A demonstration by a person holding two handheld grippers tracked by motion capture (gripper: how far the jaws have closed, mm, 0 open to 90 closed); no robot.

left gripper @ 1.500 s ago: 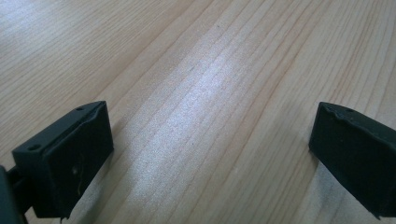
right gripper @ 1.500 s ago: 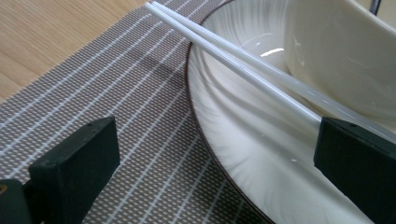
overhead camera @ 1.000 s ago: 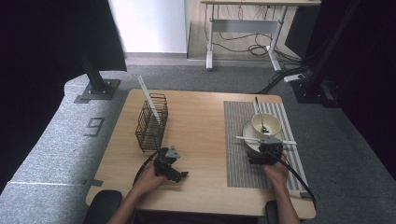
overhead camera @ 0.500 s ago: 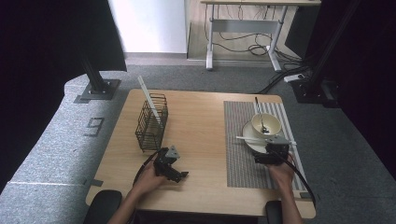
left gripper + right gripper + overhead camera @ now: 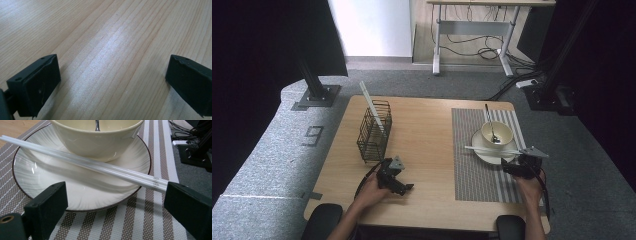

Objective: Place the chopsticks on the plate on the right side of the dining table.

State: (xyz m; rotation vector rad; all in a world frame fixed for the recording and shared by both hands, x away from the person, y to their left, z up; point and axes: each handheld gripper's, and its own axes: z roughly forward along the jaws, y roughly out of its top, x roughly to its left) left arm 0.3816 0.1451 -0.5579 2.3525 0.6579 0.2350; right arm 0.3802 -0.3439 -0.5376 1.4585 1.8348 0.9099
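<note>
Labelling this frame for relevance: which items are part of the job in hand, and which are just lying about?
In hand:
- right gripper, open, jaws just closing a little, nothing between them
- white chopsticks lying across the plate
- bowl on the plate, spoon in it

Lying about:
- wire basket holding one white stick
- striped placemat
- left gripper, open, over bare table

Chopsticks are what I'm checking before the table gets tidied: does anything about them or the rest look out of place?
Mildly. Two white chopsticks lie across the plate against the bowl, ends jutting past the rim. A third white stick leans alone in the wire basket. A spoon stands in the bowl. Nothing looks spilled or broken.
</note>
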